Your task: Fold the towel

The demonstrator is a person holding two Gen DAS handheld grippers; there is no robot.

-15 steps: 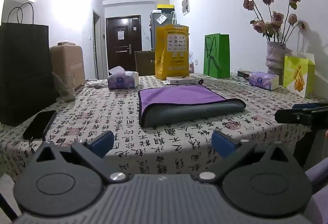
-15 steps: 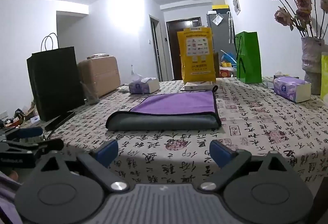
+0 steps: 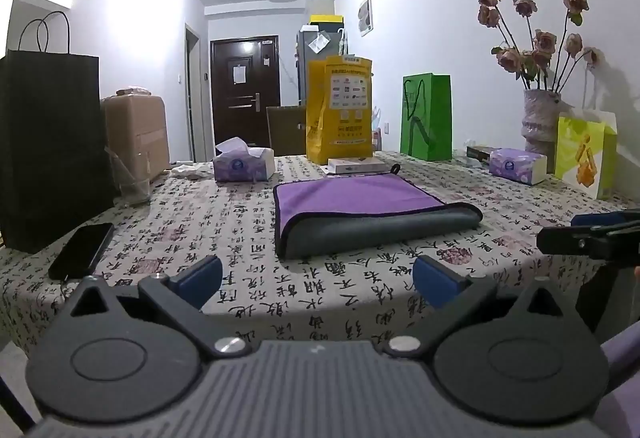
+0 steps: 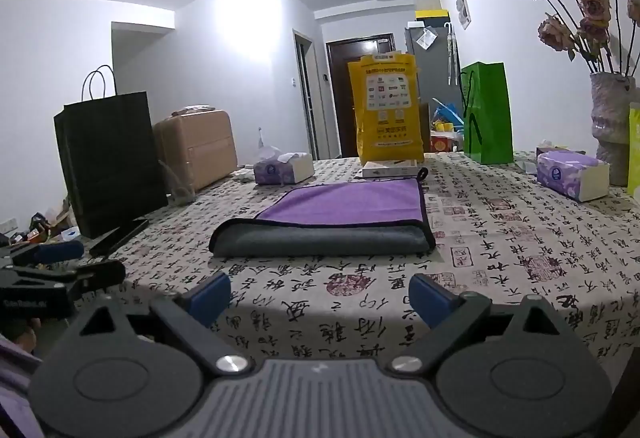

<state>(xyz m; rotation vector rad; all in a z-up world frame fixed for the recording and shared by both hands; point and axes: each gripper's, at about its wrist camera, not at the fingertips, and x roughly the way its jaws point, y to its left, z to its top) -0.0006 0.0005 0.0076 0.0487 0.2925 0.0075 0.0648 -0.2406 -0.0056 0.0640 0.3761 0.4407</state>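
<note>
A towel, purple on one face and grey on the other, lies folded in half on the patterned tablecloth, its rounded grey fold toward me. It also shows in the right wrist view. My left gripper is open and empty, held at the table's near edge, short of the towel. My right gripper is open and empty at the same edge, to the right; it shows at the right side of the left wrist view. The left gripper shows at the left of the right wrist view.
A black phone, a black paper bag and a glass stand at the left. Tissue boxes, a yellow bag, a green bag, a flat box and a flower vase line the back and right.
Both views have shifted only slightly. The towel lies as before and both grippers stay open.
</note>
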